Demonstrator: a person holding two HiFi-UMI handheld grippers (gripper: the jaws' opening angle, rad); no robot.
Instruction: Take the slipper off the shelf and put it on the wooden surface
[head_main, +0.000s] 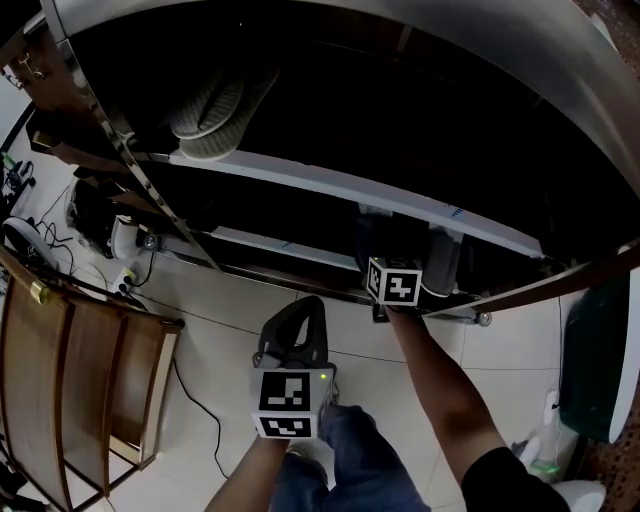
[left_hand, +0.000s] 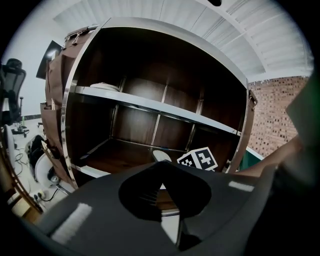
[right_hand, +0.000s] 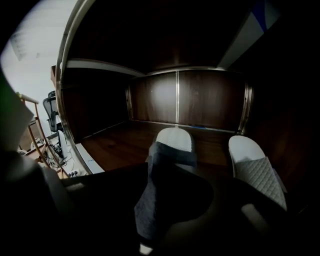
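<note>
Right gripper (right_hand: 172, 187) jaws apart, slipper (right_hand: 169, 150) between them at frame centre, tilted, toe on the wooden surface (right_hand: 112, 142). Placement looks nearly done. Second slipper (right_hand: 255, 167) sits lower right. Left gripper (left_hand: 161, 167) closed, empty. Left to do: back the right gripper out.

Slippers: three. One slipper (head_main: 208, 118) lies on the upper shelf (head_main: 330, 185). A second slipper (right_hand: 174, 141) and a third slipper (right_hand: 257, 170) lie on the wooden surface (right_hand: 117, 142) below.

Tools: two, the left tool (left_hand: 161, 192) and the right tool (right_hand: 175, 200).

Marker cubes: two, one per tool.
</note>
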